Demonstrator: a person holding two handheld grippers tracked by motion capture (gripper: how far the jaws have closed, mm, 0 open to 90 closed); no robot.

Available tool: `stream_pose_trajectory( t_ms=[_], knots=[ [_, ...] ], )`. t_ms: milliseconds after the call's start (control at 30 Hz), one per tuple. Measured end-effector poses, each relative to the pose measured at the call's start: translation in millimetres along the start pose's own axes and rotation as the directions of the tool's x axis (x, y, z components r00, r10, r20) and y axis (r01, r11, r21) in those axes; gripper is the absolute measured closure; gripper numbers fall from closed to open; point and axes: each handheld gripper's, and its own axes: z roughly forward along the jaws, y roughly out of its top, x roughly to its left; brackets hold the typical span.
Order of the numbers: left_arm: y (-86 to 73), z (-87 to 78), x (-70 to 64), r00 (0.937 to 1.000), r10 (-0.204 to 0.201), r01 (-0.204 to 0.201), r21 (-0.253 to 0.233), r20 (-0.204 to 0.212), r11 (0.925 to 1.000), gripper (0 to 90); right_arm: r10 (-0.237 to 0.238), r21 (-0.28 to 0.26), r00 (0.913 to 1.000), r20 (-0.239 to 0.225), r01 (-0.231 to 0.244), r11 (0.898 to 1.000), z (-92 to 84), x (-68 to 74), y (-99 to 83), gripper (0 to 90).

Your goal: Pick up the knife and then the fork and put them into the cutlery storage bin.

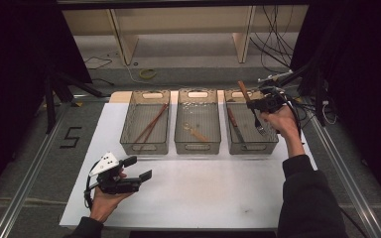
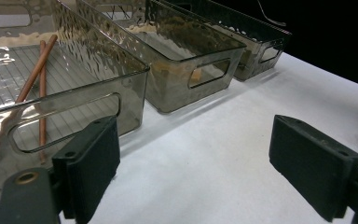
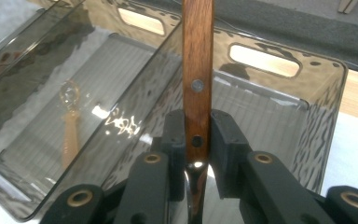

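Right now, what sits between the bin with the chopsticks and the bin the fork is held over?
One more clear bin with a pale wooden spoon lying in it, seen in the high view.

Table: a white sheet is being laid over a grey top, with metal rails running along both sides.
Mark: a black "5" is being shown on the grey top at the left.
Floor: grey floor is being lit beyond the table; black cables and a yellow loop are lying on it.
Furniture: a pale wooden frame is standing at the back.
Sides: black drapes are hanging left and right, keeping the edges dark.
Light: the table is being lit from above.
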Motion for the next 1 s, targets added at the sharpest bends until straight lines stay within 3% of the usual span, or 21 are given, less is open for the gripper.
stream_pose_trajectory(
  t_ms=[467,1000],
  knots=[
    [0.0,0.4,-0.4,1.0000,-0.001,0.001,-0.001,-0.001,1.0000,15.8,0.013,0.016,0.9991,0.040,-0.014,1.000,14.3,-2.0,-0.8,77.6],
    [0.0,0.5,-0.5,1.0000,0.000,0.000,0.001,0.000,1.0000,15.8,0.023,0.051,0.9989,0.041,-0.026,0.998,32.2,-2.1,-8.9,77.5]
  ],
)
